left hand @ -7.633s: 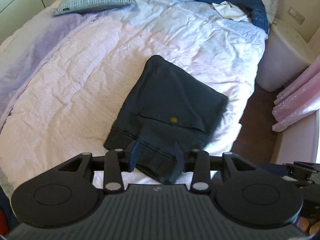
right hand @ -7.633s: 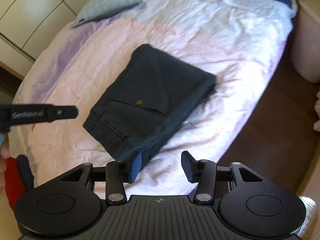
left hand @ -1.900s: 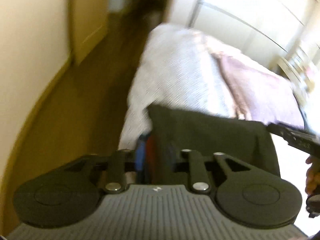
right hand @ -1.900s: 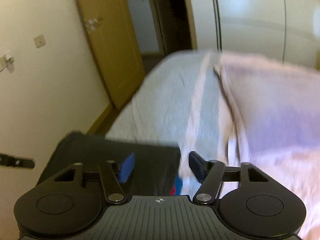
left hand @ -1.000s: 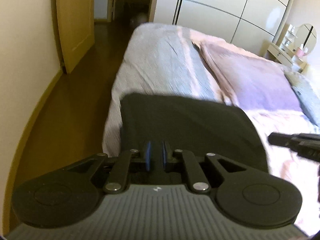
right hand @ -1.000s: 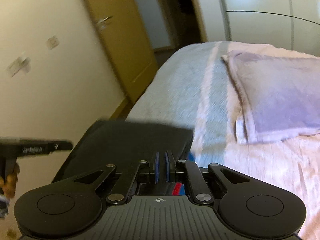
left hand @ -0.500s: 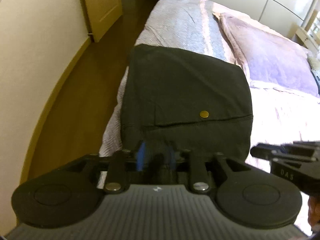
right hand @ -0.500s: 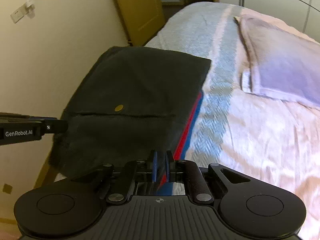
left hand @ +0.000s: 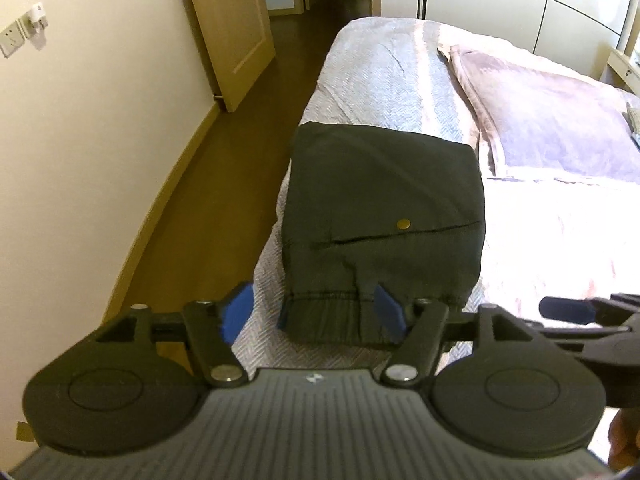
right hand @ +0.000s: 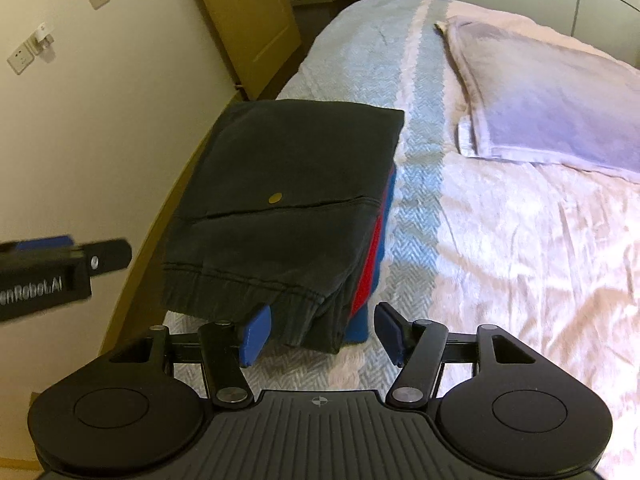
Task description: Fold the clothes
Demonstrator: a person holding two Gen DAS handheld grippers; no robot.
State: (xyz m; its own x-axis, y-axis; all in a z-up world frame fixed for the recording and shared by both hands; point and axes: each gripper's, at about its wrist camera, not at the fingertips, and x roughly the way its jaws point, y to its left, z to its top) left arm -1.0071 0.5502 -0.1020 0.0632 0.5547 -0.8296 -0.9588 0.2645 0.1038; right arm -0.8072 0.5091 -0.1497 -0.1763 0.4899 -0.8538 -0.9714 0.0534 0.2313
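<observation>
Bedding in pale herringbone weave covers the bed (left hand: 384, 80) at its corner beside the wooden floor (left hand: 224, 168). Nearest, the left gripper (left hand: 310, 312) and right gripper (right hand: 320, 332) have just been opening; both jaws stand wide, pads clear of cloth, holding nothing. Between them lies the folded dark trousers (left hand: 380, 216), stacked on a red-and-blue folded garment (right hand: 370, 256). Its elastic cuff end faces the grippers, its long axis running away toward the door (left hand: 236, 20). This placement looks finished; next comes fetching another garment.
</observation>
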